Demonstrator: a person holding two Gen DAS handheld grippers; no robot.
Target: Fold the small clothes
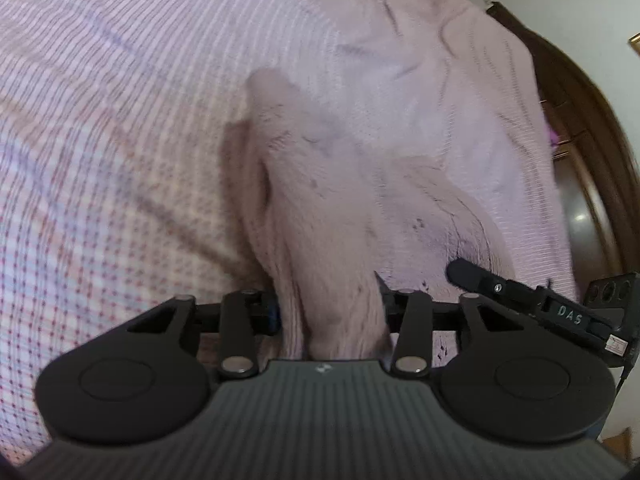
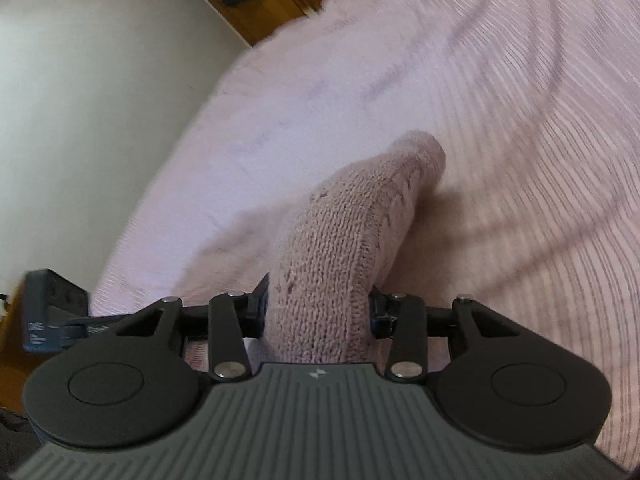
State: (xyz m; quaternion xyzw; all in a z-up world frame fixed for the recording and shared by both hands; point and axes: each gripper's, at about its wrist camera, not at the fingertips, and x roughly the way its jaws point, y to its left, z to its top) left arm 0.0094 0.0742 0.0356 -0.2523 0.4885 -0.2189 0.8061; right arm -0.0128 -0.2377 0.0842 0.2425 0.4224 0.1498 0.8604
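Pink knitted garment (image 1: 332,240) fills the left wrist view, bunched between the jaws of the left hand-held gripper (image 1: 330,312), above a pink checked bedspread (image 1: 100,120). Right wrist view: the right hand-held gripper (image 2: 318,312) clamps another fold of it (image 2: 352,232), raised over the bed.

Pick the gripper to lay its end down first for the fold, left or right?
Right, tentatively. The right gripper holds a free tube of the pink knitted garment above the pink striped bedspread; the left gripper holds the bunched bulk.

"DAS" on right gripper (image 1: 568,312) (white letters)
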